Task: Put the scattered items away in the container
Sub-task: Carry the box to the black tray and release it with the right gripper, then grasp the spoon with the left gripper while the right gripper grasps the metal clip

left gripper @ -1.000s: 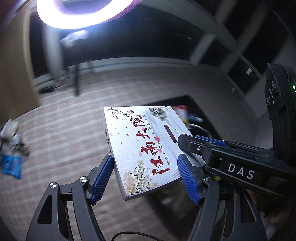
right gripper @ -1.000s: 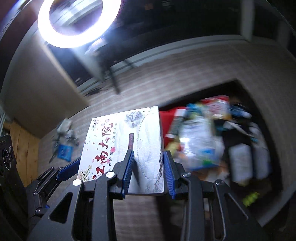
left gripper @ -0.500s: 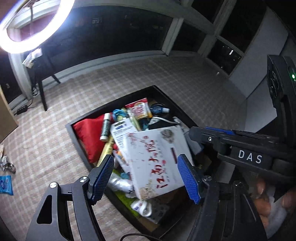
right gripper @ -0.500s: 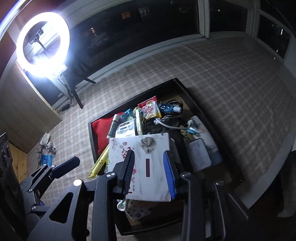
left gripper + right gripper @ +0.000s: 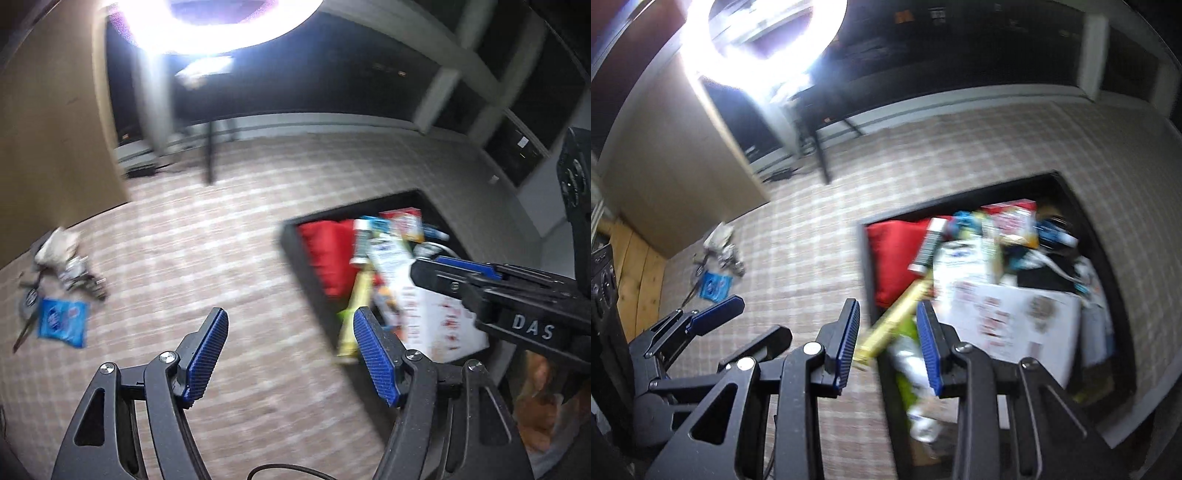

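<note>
A black container [image 5: 1108, 266] on the checked floor cloth holds several items, with a white box printed in red [image 5: 1015, 321] lying on top; the box also shows in the left wrist view [image 5: 436, 317]. My right gripper [image 5: 888, 339] is open and empty above the container's left rim. My left gripper [image 5: 290, 354] is open and empty over the cloth, left of the container [image 5: 291, 240]. A blue packet [image 5: 62, 321] and a small heap of items [image 5: 70, 262] lie scattered at the far left; the packet also shows in the right wrist view [image 5: 714, 284].
A ring light on a stand [image 5: 210, 155] shines at the back. A brown board [image 5: 48, 147] stands at the left. A red cloth [image 5: 894, 258] and a yellow tube [image 5: 897, 321] lie in the container's left part.
The right gripper has opened and let go of the white box, which now lies in the container. Both grippers have drawn back and swung left; the frames are blurred with motion.
</note>
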Action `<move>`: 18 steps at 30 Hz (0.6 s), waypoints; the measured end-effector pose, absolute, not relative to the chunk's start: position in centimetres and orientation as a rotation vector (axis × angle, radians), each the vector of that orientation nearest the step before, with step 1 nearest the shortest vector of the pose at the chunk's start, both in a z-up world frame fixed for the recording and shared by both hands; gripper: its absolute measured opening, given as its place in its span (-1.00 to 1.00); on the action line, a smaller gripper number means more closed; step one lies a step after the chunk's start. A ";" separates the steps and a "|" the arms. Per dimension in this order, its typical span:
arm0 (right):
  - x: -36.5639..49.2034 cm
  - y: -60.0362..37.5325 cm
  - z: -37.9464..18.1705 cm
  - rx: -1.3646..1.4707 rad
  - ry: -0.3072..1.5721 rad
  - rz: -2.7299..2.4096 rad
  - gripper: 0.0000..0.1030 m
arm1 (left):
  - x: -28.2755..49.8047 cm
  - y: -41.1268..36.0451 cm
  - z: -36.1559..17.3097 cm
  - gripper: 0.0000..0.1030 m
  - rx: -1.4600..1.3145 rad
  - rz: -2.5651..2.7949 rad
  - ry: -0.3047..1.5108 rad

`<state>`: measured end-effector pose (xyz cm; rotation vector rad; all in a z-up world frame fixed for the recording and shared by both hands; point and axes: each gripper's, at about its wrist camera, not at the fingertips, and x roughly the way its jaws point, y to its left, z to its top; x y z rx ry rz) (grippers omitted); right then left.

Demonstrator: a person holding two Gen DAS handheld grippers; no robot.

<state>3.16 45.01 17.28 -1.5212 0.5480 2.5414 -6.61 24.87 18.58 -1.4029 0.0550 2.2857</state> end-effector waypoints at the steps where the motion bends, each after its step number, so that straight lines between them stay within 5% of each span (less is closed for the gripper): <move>1: 2.0 43.8 17.1 -1.544 0.530 2.563 -0.37 | -7.0 23.4 18.4 0.31 -1.415 2.307 0.045; 18: -11.5 27.1 13.6 -1.859 0.204 2.740 -0.37 | -12.0 0.8 13.8 0.18 -1.638 2.577 0.022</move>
